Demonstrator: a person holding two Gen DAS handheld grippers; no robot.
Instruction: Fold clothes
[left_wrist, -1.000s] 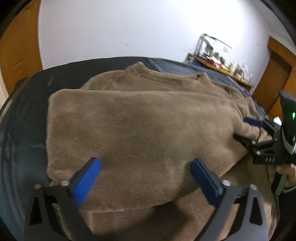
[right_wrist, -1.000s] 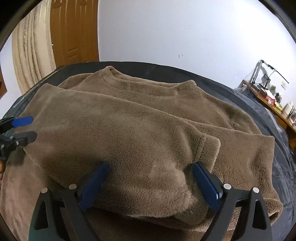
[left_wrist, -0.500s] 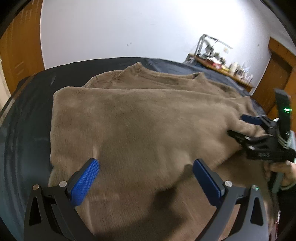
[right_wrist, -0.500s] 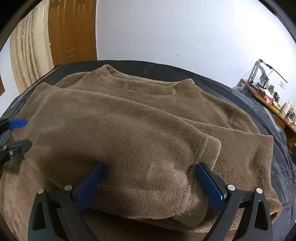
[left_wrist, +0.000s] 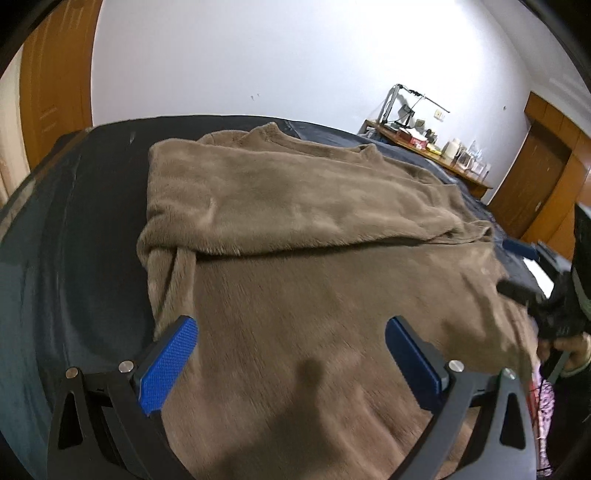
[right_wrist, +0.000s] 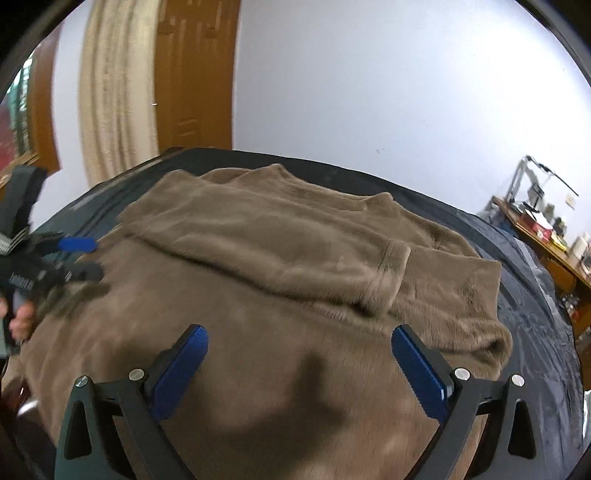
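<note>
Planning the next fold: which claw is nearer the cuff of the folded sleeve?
Right. The right claw hovers open just short of the sleeve cuff; the left claw is open over the sweater's opposite side.

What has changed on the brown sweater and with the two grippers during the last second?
Both grippers, the left gripper and the right gripper, have drawn back toward the near hem of the brown fleece sweater, away from the folded-over sleeves. Their blue pads, which flanked the sleeve edges, now stand open over flat cloth and hold nothing. The sweater keeps its place on the dark bed cover, sleeves folded across.
</note>
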